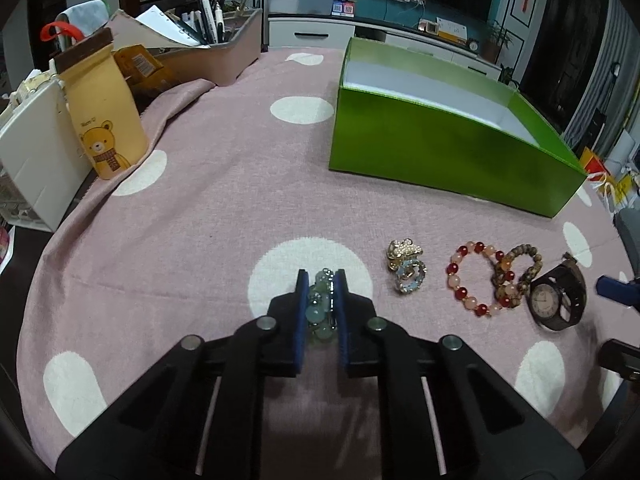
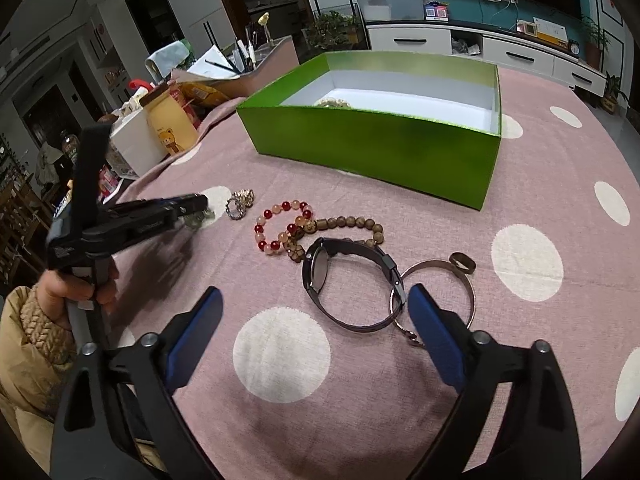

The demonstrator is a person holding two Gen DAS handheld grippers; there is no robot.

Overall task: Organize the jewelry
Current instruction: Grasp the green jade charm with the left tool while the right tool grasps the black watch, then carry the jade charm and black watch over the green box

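My left gripper (image 1: 322, 280) is shut on a pale green bead bracelet (image 1: 320, 306) that rests on the pink dotted cloth. To its right lie a gold brooch with a ring (image 1: 406, 266), a red-and-pink bead bracelet (image 1: 476, 280), a brown wooden bead bracelet (image 1: 520, 268) and a dark watch (image 1: 556, 300). My right gripper (image 2: 315, 291) stands open, its blue pads on either side of the watch (image 2: 320, 268) without touching it. A metal bangle (image 2: 440, 272) and a small ring (image 2: 462, 264) lie beside the watch. Behind stands the open green box (image 2: 380, 148), with pale beads (image 2: 332, 102) inside.
A yellow bear pouch (image 1: 104, 120), a white box (image 1: 36, 168) and a pink tray of pens (image 1: 224, 56) crowd the table's far left. A person's hand (image 2: 80, 284) in a tan sleeve holds the left gripper. The cloth's edge drops off at the left.
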